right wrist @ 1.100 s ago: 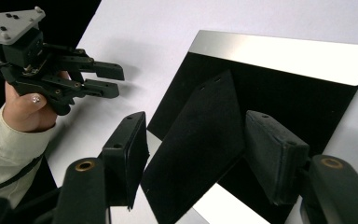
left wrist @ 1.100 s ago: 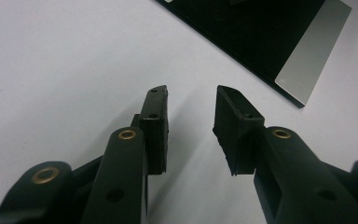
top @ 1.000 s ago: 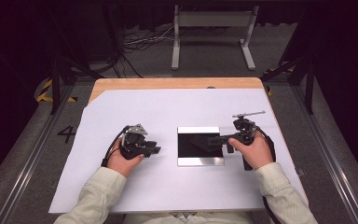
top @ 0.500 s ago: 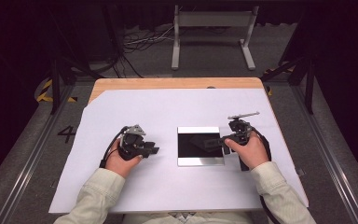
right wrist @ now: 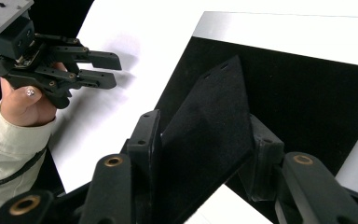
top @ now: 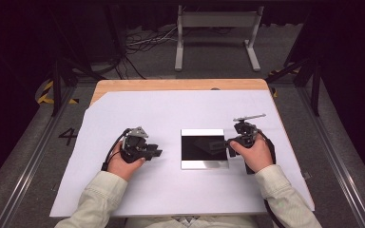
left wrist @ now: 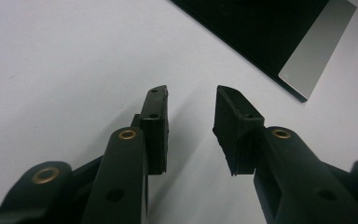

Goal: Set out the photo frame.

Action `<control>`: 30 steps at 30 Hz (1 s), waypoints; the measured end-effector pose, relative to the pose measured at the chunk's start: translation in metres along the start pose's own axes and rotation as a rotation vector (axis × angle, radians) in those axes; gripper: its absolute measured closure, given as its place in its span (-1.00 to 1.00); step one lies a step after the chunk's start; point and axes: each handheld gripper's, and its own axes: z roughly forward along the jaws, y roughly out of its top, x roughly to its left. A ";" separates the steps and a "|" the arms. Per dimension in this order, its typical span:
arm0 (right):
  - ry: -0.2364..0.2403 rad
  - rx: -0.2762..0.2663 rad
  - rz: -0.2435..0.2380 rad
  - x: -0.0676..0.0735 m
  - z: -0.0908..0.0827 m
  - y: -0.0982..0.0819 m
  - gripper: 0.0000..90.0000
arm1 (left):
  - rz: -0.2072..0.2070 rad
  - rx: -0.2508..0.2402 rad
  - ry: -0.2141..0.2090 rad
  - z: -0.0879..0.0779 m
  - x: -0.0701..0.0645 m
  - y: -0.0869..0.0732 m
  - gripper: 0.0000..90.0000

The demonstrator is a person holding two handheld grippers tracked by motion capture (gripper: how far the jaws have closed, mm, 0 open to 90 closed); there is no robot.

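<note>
A black square panel with pale strips on two sides lies flat on the white sheet. At its right edge my right gripper reaches in. In the right gripper view a stiff black felt-like flap stands tilted above the panel and spans the gap of the right gripper. Both pads touch the flap; the jaws have just been closing on it. My left gripper rests on the sheet left of the panel, open and holding nothing. It also appears across the sheet.
The white sheet covers most of a wooden table. On the dark floor beyond it stand a grey metal stand and loose cables. Rails run along the floor on both sides.
The right gripper has shifted slightly at the panel's right edge. The left hand and its gripper have stayed where they were.
</note>
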 end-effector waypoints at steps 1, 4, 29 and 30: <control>0.002 -0.002 -0.002 0.000 0.000 0.000 0.24 | 0.003 0.001 0.000 0.000 0.000 0.000 0.46; -0.001 0.003 -0.016 0.002 -0.001 0.000 0.24 | 0.014 0.004 -0.001 0.000 0.001 0.001 0.46; 0.075 -0.027 -0.190 0.022 -0.025 -0.004 0.77 | 0.018 -0.002 -0.004 0.002 -0.001 0.004 0.46; 0.083 -0.034 -0.198 0.024 -0.026 -0.004 0.80 | 0.019 -0.002 -0.004 0.002 -0.001 0.004 0.46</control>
